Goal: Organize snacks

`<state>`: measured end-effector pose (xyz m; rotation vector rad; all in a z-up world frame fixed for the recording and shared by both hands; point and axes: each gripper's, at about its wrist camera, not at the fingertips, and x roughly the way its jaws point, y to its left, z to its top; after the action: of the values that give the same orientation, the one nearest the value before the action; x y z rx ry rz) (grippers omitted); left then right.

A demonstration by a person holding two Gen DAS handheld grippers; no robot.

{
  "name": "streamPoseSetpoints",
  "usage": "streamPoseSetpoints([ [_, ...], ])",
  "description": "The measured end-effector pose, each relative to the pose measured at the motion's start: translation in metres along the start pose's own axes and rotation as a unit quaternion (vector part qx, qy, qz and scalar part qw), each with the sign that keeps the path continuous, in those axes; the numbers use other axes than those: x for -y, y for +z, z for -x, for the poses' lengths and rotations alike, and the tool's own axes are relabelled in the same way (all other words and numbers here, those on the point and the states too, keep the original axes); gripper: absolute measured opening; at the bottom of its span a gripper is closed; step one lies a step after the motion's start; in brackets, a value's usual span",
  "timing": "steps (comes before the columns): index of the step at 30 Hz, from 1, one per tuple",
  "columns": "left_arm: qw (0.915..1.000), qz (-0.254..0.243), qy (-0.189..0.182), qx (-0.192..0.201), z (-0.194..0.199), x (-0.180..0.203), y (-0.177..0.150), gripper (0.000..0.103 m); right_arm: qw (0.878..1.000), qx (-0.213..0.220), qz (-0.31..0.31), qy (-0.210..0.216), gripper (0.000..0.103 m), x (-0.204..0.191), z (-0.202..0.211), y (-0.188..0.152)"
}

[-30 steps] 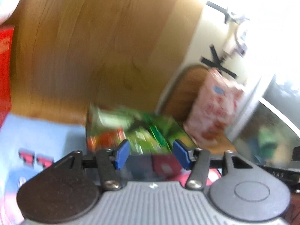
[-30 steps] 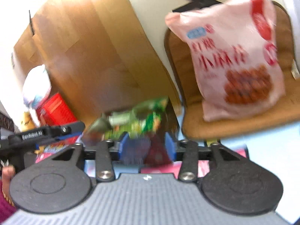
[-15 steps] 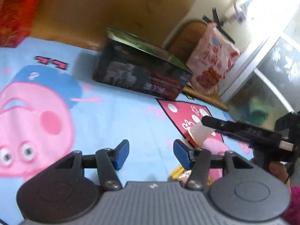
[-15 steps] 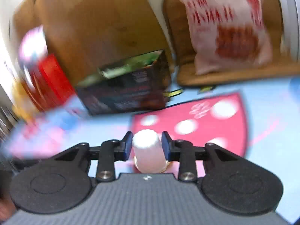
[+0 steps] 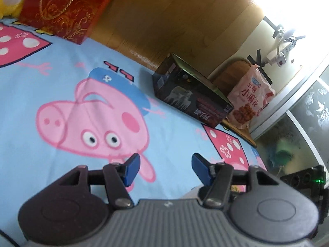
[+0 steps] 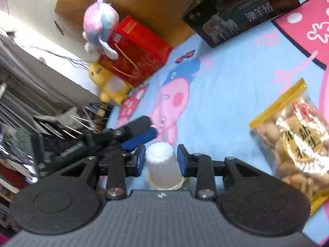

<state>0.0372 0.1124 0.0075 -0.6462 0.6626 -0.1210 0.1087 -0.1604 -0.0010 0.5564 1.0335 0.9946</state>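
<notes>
Here, right tool (image 6: 161, 160) clamped on white cup (image 6: 162, 164); peanut bag (image 6: 296, 142) at 3 o'clock. Left tool (image 5: 165, 169) half-open, empty, over blanket (image 5: 185, 144).

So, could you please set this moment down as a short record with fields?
Surface: blue cartoon blanket
Left tool: open, nothing between its pads
Right tool: shut on the white cup
Dark box: lies near the wooden board
Pink snack bag: stands behind the dark box
Peanut bag: lies right of the cup
Red gift bag: soft toys beside it
</notes>
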Motion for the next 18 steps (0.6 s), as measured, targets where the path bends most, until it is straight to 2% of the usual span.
streamPoseSetpoints([
  [5,0.9999,-0.006,-0.012,-0.007,0.0,0.004,-0.006,0.056,0.996,0.058,0.033,-0.063,0.035,-0.002,0.024,-0.007],
  [8,0.9996,-0.011,-0.022,-0.017,-0.005,0.009,-0.011,0.056,0.993,0.066,0.048,-0.081,0.032,0.002,0.034,-0.017],
  [11,0.9991,-0.012,-0.034,-0.023,-0.007,0.013,-0.014,0.056,0.988,0.077,0.096,-0.099,0.035,-0.007,0.038,-0.03],
  [12,0.9989,-0.013,-0.037,-0.024,-0.006,0.014,-0.015,0.056,0.985,0.081,0.114,-0.099,0.037,-0.011,0.038,-0.034],
  [14,0.9986,-0.014,-0.044,-0.027,-0.003,0.015,-0.016,0.06,0.98,0.089,0.148,-0.102,0.048,-0.016,0.041,-0.04],
  [15,0.9985,-0.014,-0.046,-0.027,-0.001,0.016,-0.017,0.061,0.976,0.093,0.168,-0.105,0.054,-0.021,0.042,-0.043],
  [18,0.9977,-0.021,-0.055,-0.033,0.003,0.019,-0.02,0.062,0.96,0.095,0.237,-0.115,0.065,-0.033,0.042,-0.053],
])
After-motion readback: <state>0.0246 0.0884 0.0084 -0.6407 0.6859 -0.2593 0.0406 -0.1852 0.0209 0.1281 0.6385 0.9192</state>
